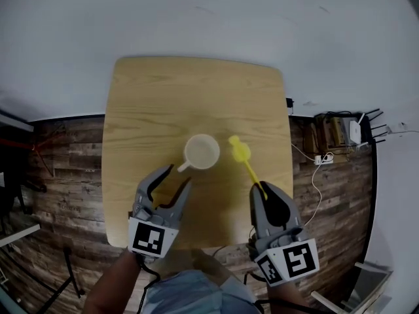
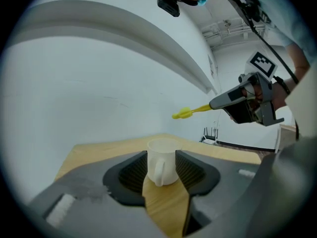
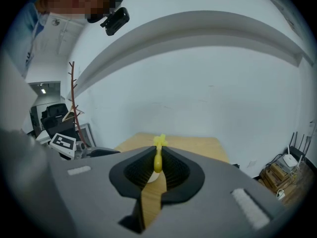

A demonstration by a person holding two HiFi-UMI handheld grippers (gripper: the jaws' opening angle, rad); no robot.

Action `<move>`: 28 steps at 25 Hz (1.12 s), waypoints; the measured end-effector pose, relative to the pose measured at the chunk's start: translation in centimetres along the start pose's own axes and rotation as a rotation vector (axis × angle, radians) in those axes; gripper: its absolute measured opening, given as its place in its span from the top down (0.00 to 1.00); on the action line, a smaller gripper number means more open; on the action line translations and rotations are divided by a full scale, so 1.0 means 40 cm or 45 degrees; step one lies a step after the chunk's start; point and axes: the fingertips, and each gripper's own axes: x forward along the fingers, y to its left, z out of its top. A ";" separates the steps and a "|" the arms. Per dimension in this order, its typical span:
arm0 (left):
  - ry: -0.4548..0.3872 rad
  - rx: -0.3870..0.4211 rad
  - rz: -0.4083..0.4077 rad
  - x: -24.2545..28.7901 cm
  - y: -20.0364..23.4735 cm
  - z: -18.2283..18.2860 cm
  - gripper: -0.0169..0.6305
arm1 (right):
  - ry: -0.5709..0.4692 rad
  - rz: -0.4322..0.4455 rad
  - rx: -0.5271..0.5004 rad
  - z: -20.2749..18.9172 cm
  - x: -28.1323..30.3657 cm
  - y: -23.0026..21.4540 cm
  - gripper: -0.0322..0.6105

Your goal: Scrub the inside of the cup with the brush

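A white cup [image 1: 201,151] stands upright on the wooden table [image 1: 163,97], its handle turned toward me and to the left. My left gripper [image 1: 178,176] is open just short of that handle. In the left gripper view the cup [image 2: 162,160] shows in the gap at the jaw tips of the left gripper [image 2: 162,177], and I see no pad pressing on it. My right gripper [image 1: 263,191] is shut on the thin handle of a yellow brush [image 1: 241,154]. The brush head hangs just right of the cup. The right gripper view shows the brush [image 3: 158,155] pinched in the right gripper [image 3: 157,166].
The table ends close to both grippers at the front and meets a white wall at the back. On the plank floor to the right lie a router [image 1: 357,129], a power strip [image 1: 321,159] and cables. A coat stand [image 3: 73,98] rises at the left.
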 end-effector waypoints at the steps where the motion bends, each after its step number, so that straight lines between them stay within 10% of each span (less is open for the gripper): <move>1: 0.013 0.004 -0.018 0.008 0.005 -0.008 0.68 | 0.012 -0.005 0.001 -0.005 0.007 -0.003 0.89; 28: 0.066 0.137 -0.097 0.086 0.015 -0.055 0.85 | 0.073 -0.060 0.004 -0.027 0.051 -0.045 0.89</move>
